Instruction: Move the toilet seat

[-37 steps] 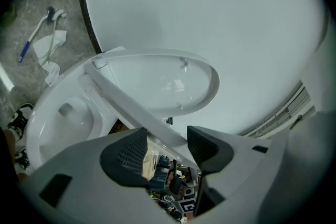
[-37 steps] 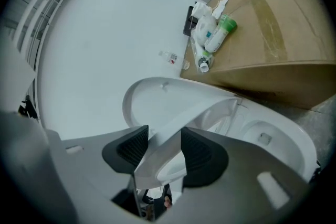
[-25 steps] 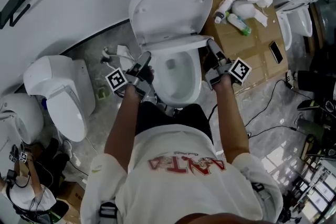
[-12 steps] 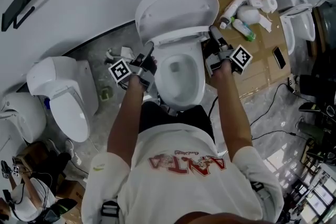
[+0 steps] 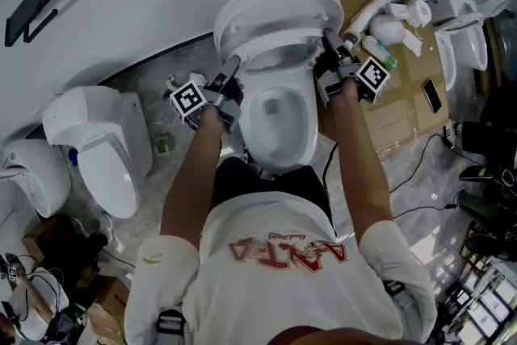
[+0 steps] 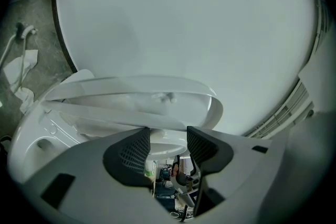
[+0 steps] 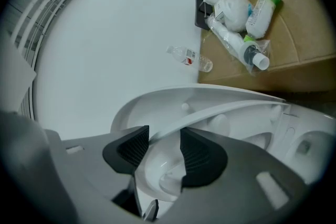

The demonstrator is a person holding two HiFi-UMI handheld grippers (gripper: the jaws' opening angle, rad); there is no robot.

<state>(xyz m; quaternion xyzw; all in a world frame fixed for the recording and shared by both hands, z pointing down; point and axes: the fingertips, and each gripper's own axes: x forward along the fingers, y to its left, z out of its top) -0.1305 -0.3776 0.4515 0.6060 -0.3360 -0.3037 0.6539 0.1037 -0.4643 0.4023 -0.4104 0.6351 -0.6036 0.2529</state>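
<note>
A white toilet stands in the middle of the head view, with its bowl (image 5: 279, 121) open below me. The toilet seat (image 5: 271, 47) is tilted up steeply, close under the raised lid (image 5: 279, 4). My left gripper (image 5: 231, 67) is shut on the seat's left rim. My right gripper (image 5: 329, 42) is shut on its right rim. In the left gripper view the seat's (image 6: 126, 113) edge runs between the dark ribbed pads of the gripper (image 6: 168, 140). In the right gripper view the seat's (image 7: 226, 108) rim passes between the pads of the gripper (image 7: 164, 147).
A second white toilet (image 5: 97, 141) stands on the left and another (image 5: 464, 32) at the far right. Flattened cardboard (image 5: 396, 81) on the right carries bottles and tubes (image 5: 380, 20). Cables cross the floor at the right. The white wall with a black bracket (image 5: 28, 8) is just behind the toilet.
Both grippers have moved up and towards the wall with the seat. The seat has swung from roughly level to steeply raised, near the lid.
</note>
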